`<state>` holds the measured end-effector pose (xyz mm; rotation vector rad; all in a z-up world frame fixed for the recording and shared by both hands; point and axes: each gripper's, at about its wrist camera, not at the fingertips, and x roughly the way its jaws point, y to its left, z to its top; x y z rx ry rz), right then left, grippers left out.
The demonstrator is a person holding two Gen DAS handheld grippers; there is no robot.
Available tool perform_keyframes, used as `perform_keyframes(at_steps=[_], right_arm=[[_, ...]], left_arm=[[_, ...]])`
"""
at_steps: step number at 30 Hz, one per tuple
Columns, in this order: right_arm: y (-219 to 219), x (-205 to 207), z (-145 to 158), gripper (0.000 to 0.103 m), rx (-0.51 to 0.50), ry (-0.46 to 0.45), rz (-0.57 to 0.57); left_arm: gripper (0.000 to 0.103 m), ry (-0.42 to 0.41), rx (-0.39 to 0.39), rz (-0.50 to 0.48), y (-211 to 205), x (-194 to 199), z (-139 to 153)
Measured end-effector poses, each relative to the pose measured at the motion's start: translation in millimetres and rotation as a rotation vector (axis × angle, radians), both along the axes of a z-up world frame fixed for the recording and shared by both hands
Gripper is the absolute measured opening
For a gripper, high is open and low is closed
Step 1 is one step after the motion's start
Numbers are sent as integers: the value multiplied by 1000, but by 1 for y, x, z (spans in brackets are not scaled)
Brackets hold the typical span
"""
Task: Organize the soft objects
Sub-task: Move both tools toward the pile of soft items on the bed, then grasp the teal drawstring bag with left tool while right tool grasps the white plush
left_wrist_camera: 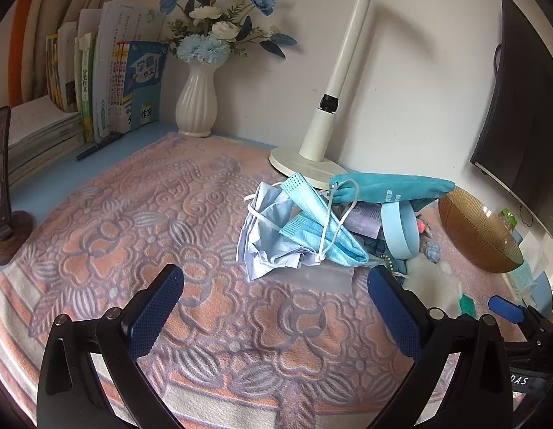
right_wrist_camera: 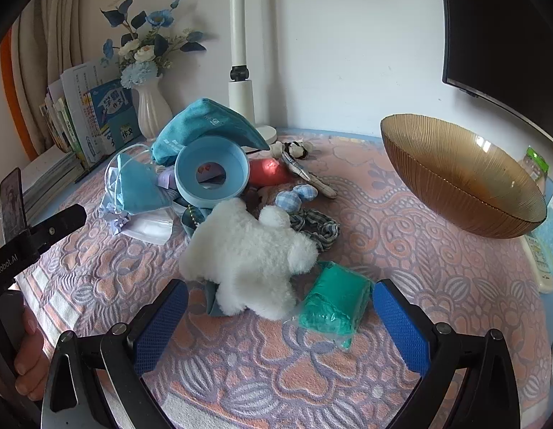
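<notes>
nothing looks sorted yet — the amber glass bowl [right_wrist_camera: 462,178] sits empty at the right side of the patterned towel [right_wrist_camera: 401,250], and every soft thing lies in one heap near the lamp base [left_wrist_camera: 305,164]. the white plush toy [right_wrist_camera: 248,250] lies at the front of the heap, with a green packet in clear wrap [right_wrist_camera: 333,304] just beside it. behind them i see a teal cloth pouch [right_wrist_camera: 205,125] draped over a light blue ring [right_wrist_camera: 212,175], a couple of blue face masks [left_wrist_camera: 312,225] with their loops tangled, some crumpled pale paper [left_wrist_camera: 273,243], checked fabric balls [right_wrist_camera: 298,196] and a grey checked cloth [right_wrist_camera: 319,228].

the right gripper [right_wrist_camera: 280,307] hangs low over the towel with its jaws spread wide, holding nothing, the plush and the packet lying between its fingertips. the left gripper [left_wrist_camera: 276,286] is just as wide and just as empty, facing the masks. my guess is the bowl is where things go, so the whole job is left to do — plush likely first.
</notes>
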<state>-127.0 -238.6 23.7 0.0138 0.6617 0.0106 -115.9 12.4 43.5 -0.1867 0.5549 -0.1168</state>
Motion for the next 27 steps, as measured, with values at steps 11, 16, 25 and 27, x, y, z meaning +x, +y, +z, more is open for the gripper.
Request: perform_keyframes(at_steps=[11,16,25,27], right_arm=[[-4,1,-2,103,39,-14,8],[-2,1,-1,103,37,-13,15],[-4,2,-2,103,72,-1,31],[-4,3,1,103,88,1,53]], left_arm=[[101,47,-7,-79,-3,12,18],[102,50,102,-287,-33,30,55],[101,51,348,-479,-96,64,64],[101,40,376,-515,-108,67,65]])
